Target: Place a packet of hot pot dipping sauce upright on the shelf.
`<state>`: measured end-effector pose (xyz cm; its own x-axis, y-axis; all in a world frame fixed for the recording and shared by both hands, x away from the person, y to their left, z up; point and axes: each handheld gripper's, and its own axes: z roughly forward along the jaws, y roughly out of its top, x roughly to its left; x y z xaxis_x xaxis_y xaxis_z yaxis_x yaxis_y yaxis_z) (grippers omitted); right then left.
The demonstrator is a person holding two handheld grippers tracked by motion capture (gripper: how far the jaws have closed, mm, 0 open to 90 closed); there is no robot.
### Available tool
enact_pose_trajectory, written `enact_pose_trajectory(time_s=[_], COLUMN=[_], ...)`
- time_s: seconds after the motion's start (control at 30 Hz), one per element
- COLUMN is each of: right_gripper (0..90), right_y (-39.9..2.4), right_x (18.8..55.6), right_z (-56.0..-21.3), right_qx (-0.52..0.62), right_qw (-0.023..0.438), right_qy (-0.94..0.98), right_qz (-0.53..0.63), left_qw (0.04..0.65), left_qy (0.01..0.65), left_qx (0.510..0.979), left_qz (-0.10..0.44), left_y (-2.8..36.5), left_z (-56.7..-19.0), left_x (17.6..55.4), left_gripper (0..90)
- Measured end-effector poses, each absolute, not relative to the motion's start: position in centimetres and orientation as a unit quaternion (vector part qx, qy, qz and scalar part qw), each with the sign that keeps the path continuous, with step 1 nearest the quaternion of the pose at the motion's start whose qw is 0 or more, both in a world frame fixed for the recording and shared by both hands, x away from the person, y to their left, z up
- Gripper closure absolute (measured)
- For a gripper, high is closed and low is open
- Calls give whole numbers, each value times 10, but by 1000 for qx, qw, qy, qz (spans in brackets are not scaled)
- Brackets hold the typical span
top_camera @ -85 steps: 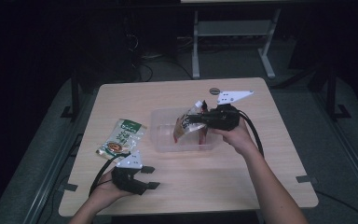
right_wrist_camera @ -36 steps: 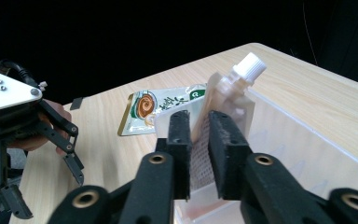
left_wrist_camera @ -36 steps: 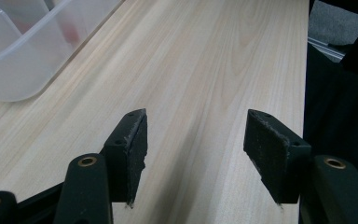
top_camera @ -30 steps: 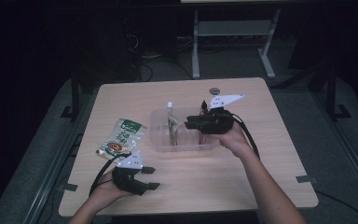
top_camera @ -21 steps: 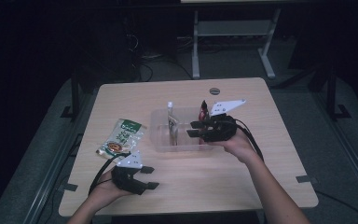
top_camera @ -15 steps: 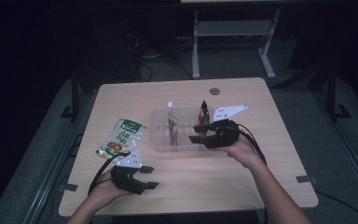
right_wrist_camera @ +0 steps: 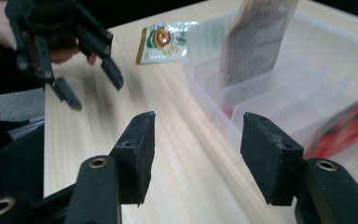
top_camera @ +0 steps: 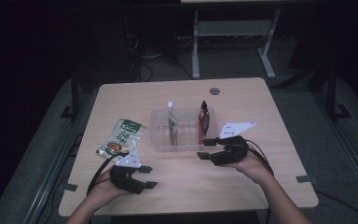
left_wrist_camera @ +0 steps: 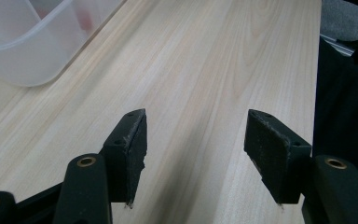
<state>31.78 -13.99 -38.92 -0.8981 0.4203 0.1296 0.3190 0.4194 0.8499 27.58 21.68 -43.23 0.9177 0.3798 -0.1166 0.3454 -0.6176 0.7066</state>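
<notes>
Both grippers' jaws gape empty; the right gripper point(top_camera: 206, 148) has just been opening beside the clear bin point(top_camera: 161, 140). Its view shows the green packet point(right_wrist_camera: 164, 41) past the left gripper point(right_wrist_camera: 89, 81).

A pale wooden surface point(top_camera: 186, 191) with rounded corners and a fine lengthwise grain sits in a dim room. Near the middle of its far edge is a small round grey grommet point(top_camera: 214, 91). A small grey tab point(top_camera: 304, 178) lies at the near right edge of the surface, and another grey tab point(top_camera: 69, 187) juts out at the near left. Grey floor point(top_camera: 303, 70) surrounds the surface. On it, behind the far edge, stands a white metal frame point(top_camera: 233, 32) with two legs and a crossbar. Black cables point(top_camera: 144, 70) lie coiled to the left of the frame. A dark upright post point(top_camera: 76, 93) stands beside the surface's far left corner, and another dark post point(top_camera: 331, 93) off its right side.
</notes>
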Motion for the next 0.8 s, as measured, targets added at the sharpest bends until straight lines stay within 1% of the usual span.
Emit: enact_pose_trajectory(time_s=[0.27,0.43,0.53,0.63,0.8], right_gripper=[384,358,343,329,315], right_y=[-148,-154,-158,-162,-165], right_x=[303,295,290,284,278], right_z=[-406,-418,-423,-429,-437], right_qx=[230,242,247,256,267], right_qw=[45,32,33,27,11], right_qy=[852,855,856,857,854], right_qz=[468,458,453,447,446], left_qw=[385,384,381,374,375], left_qy=[214,230,240,261,299], left_qx=[898,894,892,889,876], left_qz=[24,27,32,41,56], left_y=[224,231,236,243,259], left_z=[-432,-431,-430,-427,-419], left_x=[278,280,282,287,296], left_gripper=[388,388,388,388,420])
